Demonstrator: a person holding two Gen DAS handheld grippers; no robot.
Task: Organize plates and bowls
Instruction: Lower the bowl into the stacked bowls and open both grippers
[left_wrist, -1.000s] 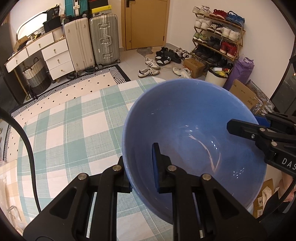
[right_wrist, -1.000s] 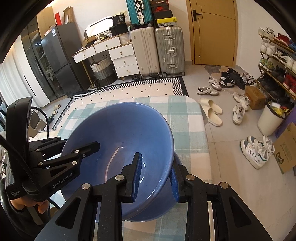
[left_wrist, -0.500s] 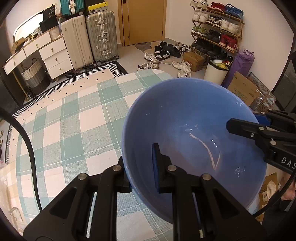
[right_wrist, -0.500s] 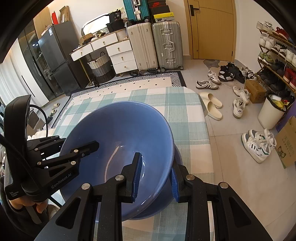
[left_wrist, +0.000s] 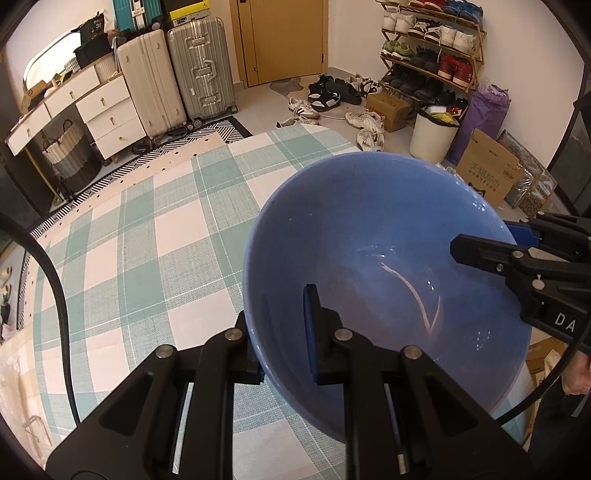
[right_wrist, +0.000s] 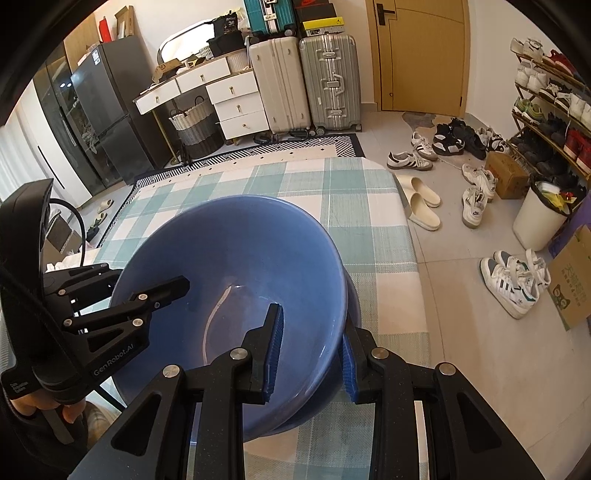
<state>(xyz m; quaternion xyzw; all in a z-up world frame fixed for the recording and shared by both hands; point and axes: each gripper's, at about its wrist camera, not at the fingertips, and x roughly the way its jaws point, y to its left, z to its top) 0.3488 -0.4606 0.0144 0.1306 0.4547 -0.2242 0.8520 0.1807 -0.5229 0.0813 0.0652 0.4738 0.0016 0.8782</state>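
My left hand-held gripper (left_wrist: 282, 325) is clamped on the near rim of the blue bowl (left_wrist: 369, 258), one finger outside the wall and one inside, at about 7 o'clock on the bowl in the left wrist view. I hold it there because the bowl is wide and deep, and I judge one grip alone would let it tip. My right hand-held gripper (right_wrist: 310, 350) pinches the opposite rim, its blue pads (right_wrist: 275, 343) set either side of the wall at about 5 o'clock in the right wrist view. The bowl hangs tilted between the two, just above the checked bench (left_wrist: 147, 229).

Directly beneath it sits a second blue bowl (right_wrist: 351, 325), only its rim showing at 4 o'clock under the held one, so I judge I am nesting one into the other; whether they touch I cannot tell.

The bench shows nothing else on its cloth. Beyond it, at 11 o'clock, stand white drawers (right_wrist: 236, 107) and suitcases (right_wrist: 328, 81); at 2 o'clock, shoes (right_wrist: 410, 160) and a white bin (right_wrist: 539, 218) on the floor, well apart from the bowls. Nothing blocks the lowering.
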